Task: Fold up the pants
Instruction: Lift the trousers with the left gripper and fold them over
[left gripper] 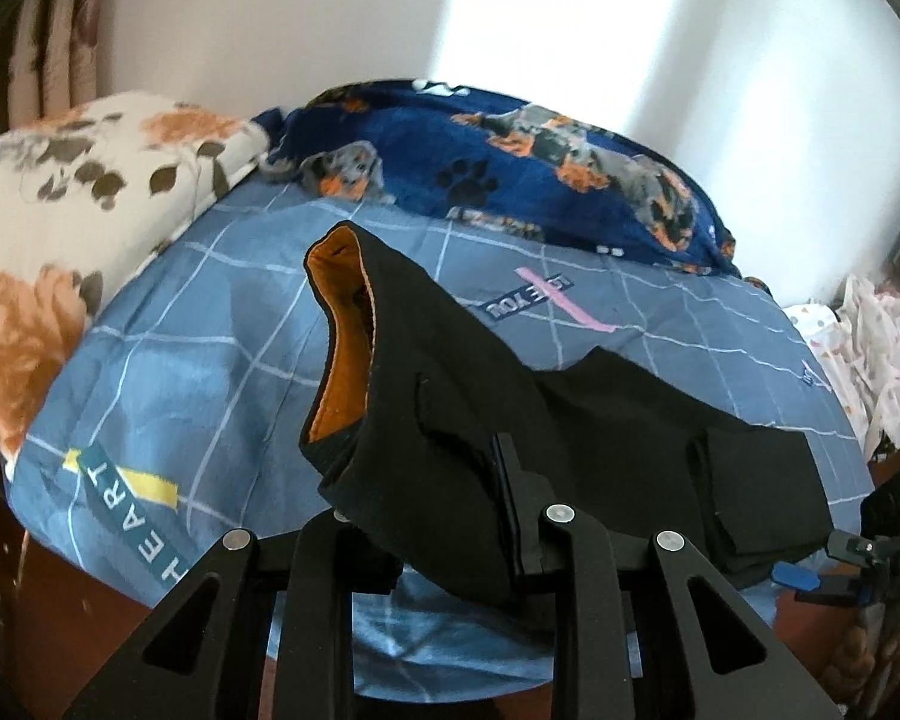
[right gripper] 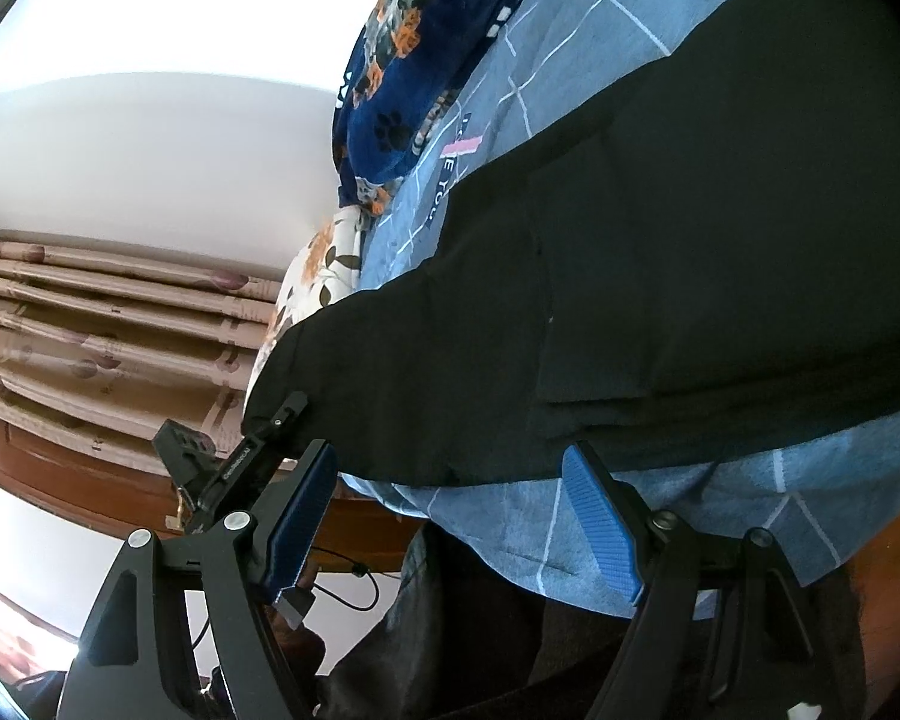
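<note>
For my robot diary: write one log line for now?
left gripper: shut on black pants | right gripper: open | bed

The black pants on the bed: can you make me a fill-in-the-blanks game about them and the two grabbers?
1. The left gripper is shut on the black pants, whose lining is ____.
2. The right gripper stands ____, with nothing between its blue pads.
3. The pants lie on a blue checked ____.
4. The dark blue blanket shows dogs and ____ prints.

Missing words: orange; open; bedsheet; paw
</note>
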The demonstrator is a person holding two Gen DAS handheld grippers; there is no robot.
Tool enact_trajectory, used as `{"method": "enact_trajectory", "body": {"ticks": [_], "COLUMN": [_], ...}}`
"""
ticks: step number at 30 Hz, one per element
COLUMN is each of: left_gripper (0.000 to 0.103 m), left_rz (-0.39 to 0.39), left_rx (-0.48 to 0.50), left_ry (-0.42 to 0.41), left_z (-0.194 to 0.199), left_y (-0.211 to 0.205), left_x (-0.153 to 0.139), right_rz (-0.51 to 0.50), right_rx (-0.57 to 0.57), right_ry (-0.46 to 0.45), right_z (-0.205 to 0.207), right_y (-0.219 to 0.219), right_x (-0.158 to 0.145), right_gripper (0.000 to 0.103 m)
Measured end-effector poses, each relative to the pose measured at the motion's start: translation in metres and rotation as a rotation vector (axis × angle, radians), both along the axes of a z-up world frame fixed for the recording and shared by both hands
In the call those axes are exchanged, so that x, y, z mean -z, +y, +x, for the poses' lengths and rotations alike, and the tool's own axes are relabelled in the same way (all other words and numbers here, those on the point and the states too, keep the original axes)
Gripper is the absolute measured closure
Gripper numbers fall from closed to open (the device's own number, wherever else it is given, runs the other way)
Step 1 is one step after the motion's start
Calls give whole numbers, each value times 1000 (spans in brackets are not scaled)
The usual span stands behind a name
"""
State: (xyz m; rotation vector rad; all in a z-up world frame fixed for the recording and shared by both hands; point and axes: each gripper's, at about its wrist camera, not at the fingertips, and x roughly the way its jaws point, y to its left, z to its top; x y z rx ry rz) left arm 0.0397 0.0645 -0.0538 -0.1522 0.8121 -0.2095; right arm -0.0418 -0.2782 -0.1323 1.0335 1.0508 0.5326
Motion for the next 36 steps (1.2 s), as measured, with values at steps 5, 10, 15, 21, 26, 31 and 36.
{"method": "enact_trajectory", "body": {"ticks": [5, 10, 15, 21, 26, 31, 36], "left_gripper": [78, 78, 78, 78, 78, 78, 78], "left_rz": [14, 10, -5, -37, -56, -84, -111], "left_rx": [38, 79, 117, 164, 196, 226, 248], "left_ry": [-47, -75, -89, -90, -83, -75, -68], "left_z": [-2, -1, 1, 8, 10, 13, 15], "left_y": [-18, -37, -53, -76, -90, -102, -114], "left_x": [-16, -29, -37, -45, -47, -50, -52], "right_rz": [2, 4, 7, 11, 19, 24, 27], "right_rx": [9, 17, 29, 41, 53, 64, 82], "right_ry": [-7, -12, -15, -23, -26, -28, -34], "right_z": [1, 1, 1, 1, 1, 1, 1], "right_y": [-3, -6, -10, -15, -20, -24, -31], "right_x": [-1, -2, -3, -5, -6, -7, -10], "right_gripper": [27, 27, 27, 27, 27, 27, 27]}}
